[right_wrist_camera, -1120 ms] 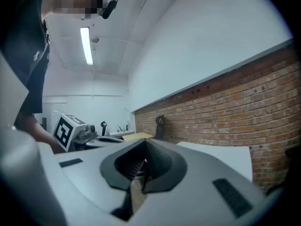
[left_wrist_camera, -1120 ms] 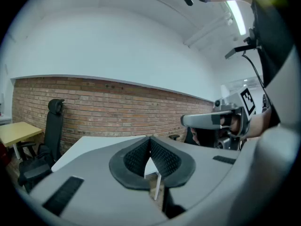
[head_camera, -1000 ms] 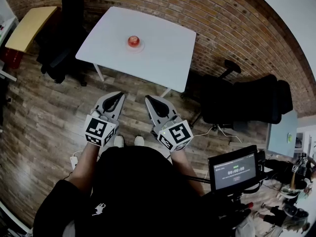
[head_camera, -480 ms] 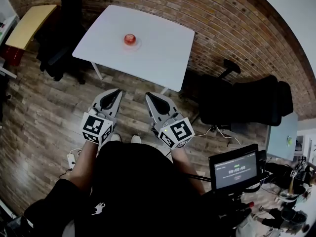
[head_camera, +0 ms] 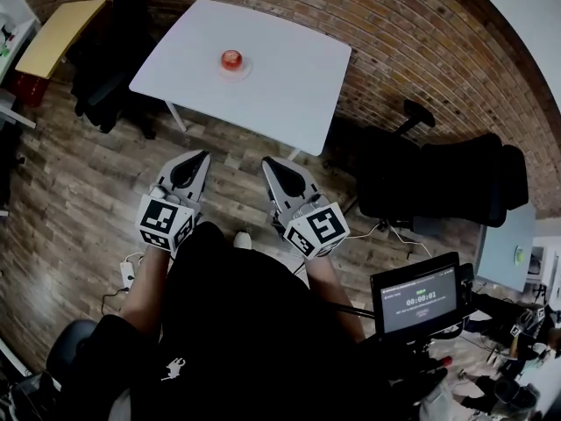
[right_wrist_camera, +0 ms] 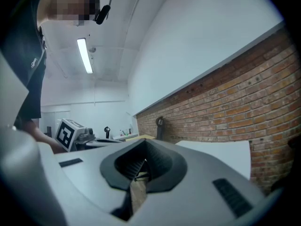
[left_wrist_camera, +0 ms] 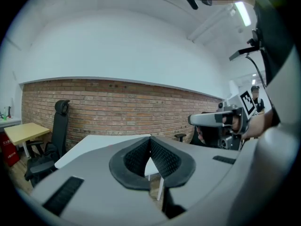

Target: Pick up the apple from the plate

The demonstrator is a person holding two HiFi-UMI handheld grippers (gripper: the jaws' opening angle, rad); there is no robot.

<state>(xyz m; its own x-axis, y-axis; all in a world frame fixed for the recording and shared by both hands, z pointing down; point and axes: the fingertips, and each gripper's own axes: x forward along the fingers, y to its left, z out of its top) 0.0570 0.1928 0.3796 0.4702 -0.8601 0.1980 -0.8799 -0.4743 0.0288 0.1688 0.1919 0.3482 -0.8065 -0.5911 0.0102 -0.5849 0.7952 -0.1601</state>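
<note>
A red apple [head_camera: 231,58] sits on a small pale plate [head_camera: 235,68] near the far middle of a white table [head_camera: 289,86]. Both grippers hang over the wooden floor, well short of the table and pointing toward it. In the head view my left gripper [head_camera: 201,155] is shut and empty, and so is my right gripper [head_camera: 266,161] beside it. The left gripper view shows its ribbed pads meeting at the left gripper [left_wrist_camera: 150,139], with the table [left_wrist_camera: 94,145] ahead. In the right gripper view the right gripper [right_wrist_camera: 143,142] is closed with nothing in it.
Black office chairs [head_camera: 438,182] stand right of the table, and another dark chair [head_camera: 105,68] stands to its left beside a wooden desk [head_camera: 57,33]. A brick wall [head_camera: 421,51] runs behind. A small screen [head_camera: 421,298] is at the lower right. A power strip [head_camera: 127,274] lies on the floor.
The right gripper has drifted slightly forward; the left has barely moved. The head view has shifted a little, so the table sits a bit higher. Both grippers stay shut.
</note>
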